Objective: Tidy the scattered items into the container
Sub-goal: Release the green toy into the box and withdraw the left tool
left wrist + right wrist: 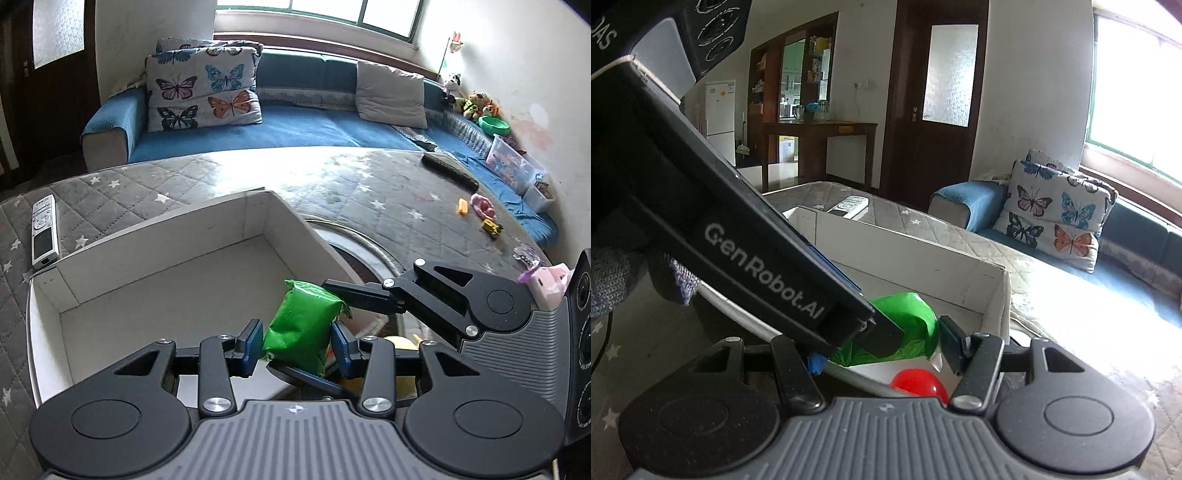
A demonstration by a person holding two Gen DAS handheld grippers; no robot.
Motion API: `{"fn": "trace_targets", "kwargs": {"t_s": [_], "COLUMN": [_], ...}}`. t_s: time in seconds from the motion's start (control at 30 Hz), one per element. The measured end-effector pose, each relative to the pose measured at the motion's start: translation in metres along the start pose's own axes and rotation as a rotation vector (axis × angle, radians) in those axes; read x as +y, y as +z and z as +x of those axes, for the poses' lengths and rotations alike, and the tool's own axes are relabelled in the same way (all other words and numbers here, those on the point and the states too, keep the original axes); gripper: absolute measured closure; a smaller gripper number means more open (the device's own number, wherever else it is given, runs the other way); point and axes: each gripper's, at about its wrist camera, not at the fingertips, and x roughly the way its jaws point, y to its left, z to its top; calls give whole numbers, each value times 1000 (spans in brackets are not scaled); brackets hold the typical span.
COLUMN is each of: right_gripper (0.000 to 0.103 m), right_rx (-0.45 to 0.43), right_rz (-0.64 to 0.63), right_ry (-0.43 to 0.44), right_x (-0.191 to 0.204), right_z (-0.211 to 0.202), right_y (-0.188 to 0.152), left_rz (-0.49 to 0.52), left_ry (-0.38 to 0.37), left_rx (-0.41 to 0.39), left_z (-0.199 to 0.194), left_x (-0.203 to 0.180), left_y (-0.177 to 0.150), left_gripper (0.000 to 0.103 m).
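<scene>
Grey quilted cloth with white stars [122,184] covers the table, and at its far left a silver remote [44,230] lies lengthwise, pointing away from the camera, just beside the box's outer wall. Right of it sits the white cardboard box [166,236], open-topped, its floor bare where it shows. Over the box's near right corner the left gripper [297,341] holds a green packet [304,326] between its blue pads, jaws narrowed onto the packet's lower half; the packet stands nearly upright, long axis running up and slightly to the right, crimped top end uppermost. Its bottom end is hidden behind the gripper's linkage.

The right gripper [886,356] reaches in from the right, one black finger [354,295] meeting the packet's top. In the right wrist view the left gripper's body blocks most of the jaw gap, so the left pad is largely hidden; a red ball [918,382] shows low between the jaws, but I cannot tell whether the pads press on it. Further right, a black remote [448,170] and small toys [480,214] lie scattered on the cloth, too small to make out.
</scene>
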Motion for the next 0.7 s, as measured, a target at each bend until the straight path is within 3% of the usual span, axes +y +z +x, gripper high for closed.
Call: {"fn": "trace_targets", "kwargs": {"t_s": [0.33, 0.7], "right_gripper": [43, 41], "right_rx": [75, 99], "right_rz": [23, 44], "right_ry": [34, 39], "right_x": [-11, -14], "right_z": [32, 39], "right_y": [-4, -3], "left_rz": [-53, -93], "left_ry": [-5, -10], "left_rx": [49, 26], "left_z": [24, 20], "left_x": [21, 29], "left_y": [-1, 1], "left_gripper": [58, 59]}}
